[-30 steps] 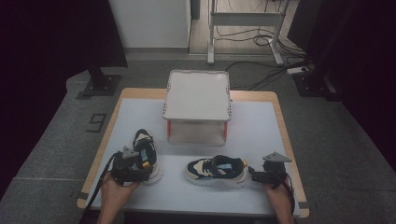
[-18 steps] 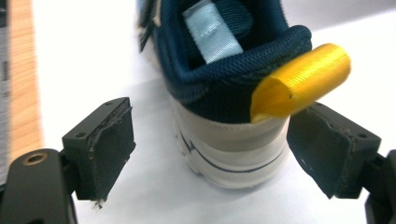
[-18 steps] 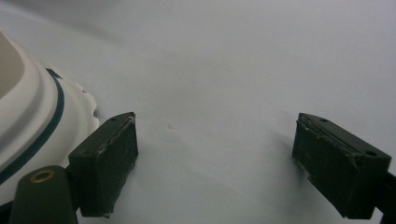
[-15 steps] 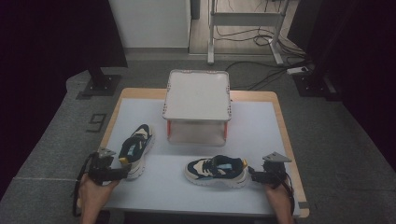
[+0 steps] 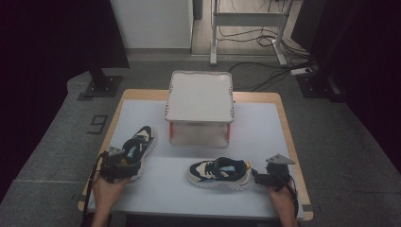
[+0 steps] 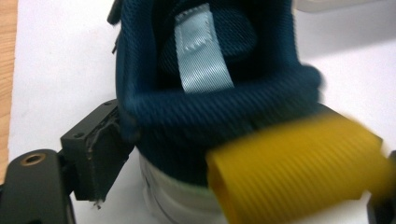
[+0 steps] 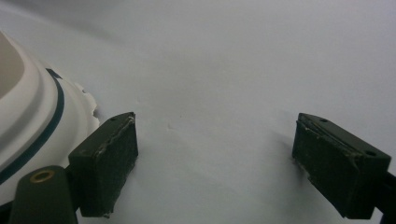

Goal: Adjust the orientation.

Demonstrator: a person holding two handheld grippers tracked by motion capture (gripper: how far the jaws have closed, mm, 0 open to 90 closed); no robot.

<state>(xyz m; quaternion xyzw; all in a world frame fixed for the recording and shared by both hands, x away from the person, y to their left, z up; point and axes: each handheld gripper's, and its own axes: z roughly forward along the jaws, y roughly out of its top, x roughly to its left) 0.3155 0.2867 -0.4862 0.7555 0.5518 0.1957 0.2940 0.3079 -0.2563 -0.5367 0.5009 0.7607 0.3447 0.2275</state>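
Left shoe [image 5: 137, 149] dragged toward the table's [image 5: 265, 127] left edge, grasped by the left hand-held gripper [image 5: 116, 165].

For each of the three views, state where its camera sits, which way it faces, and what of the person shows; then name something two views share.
High view: above the person's side, facing forward and down on the table; both hands and tongs show.
Left gripper view: on the left tongs, facing the left shoe's heel; black jaw shows.
Right gripper view: on the right tongs, facing bare tabletop; both jaws show.
Shared: the right shoe, also at the right gripper view's left edge.
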